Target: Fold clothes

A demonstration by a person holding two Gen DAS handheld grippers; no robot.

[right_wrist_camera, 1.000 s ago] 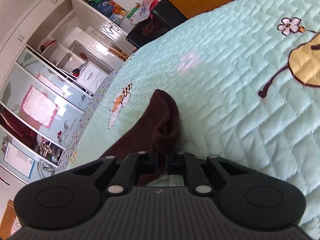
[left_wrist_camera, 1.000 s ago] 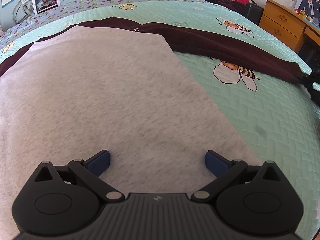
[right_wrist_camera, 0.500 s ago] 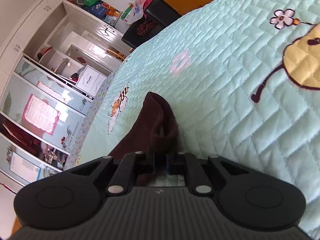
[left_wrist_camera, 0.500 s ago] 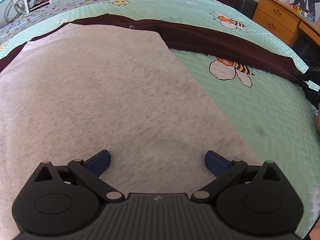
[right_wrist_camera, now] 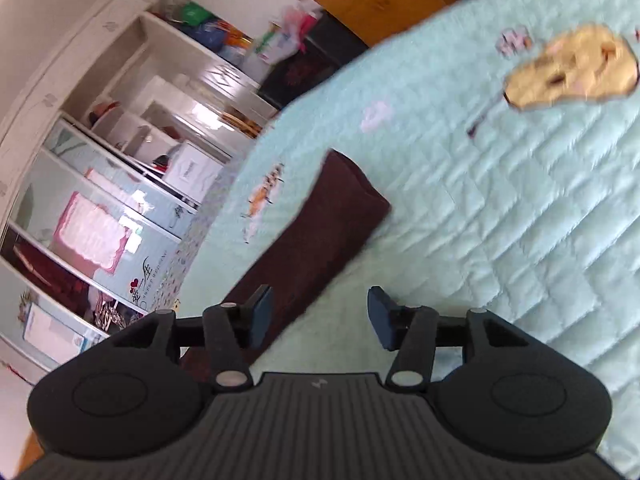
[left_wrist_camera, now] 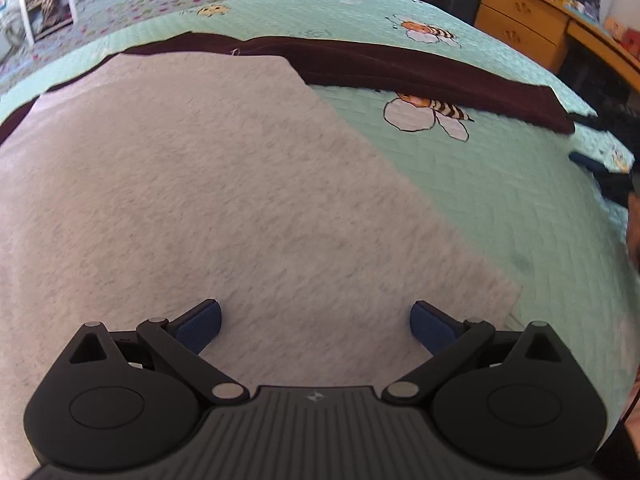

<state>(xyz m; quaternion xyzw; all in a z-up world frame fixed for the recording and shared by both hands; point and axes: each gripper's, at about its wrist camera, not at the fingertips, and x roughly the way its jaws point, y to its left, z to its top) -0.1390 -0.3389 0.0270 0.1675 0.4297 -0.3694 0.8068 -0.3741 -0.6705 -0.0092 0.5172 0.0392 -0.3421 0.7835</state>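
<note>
A shirt with a grey body (left_wrist_camera: 208, 200) and dark maroon sleeves lies flat on the mint quilted bed. Its right sleeve (left_wrist_camera: 420, 76) stretches out to the right. My left gripper (left_wrist_camera: 316, 322) hovers open over the grey body near its lower hem, nothing between its blue pads. In the right wrist view the sleeve (right_wrist_camera: 320, 236) lies flat on the quilt, its cuff end pointing away. My right gripper (right_wrist_camera: 320, 312) has its jaws opening; the pads stand apart and do not press on the sleeve, whose near part runs by the left finger. The right gripper's tips (left_wrist_camera: 592, 160) show at the left wrist view's right edge.
The mint quilt (left_wrist_camera: 500, 200) with bee pictures spreads to the right of the shirt. A wooden dresser (left_wrist_camera: 528, 28) stands beyond the bed's far right corner. White shelves and wardrobe doors (right_wrist_camera: 120, 160) line the wall past the bed. A hand shows at the right edge (left_wrist_camera: 634, 220).
My right gripper has let go of the maroon sleeve cuff and drawn back; the sleeve now lies flat on the quilt. The left gripper has stayed open over the grey body.
</note>
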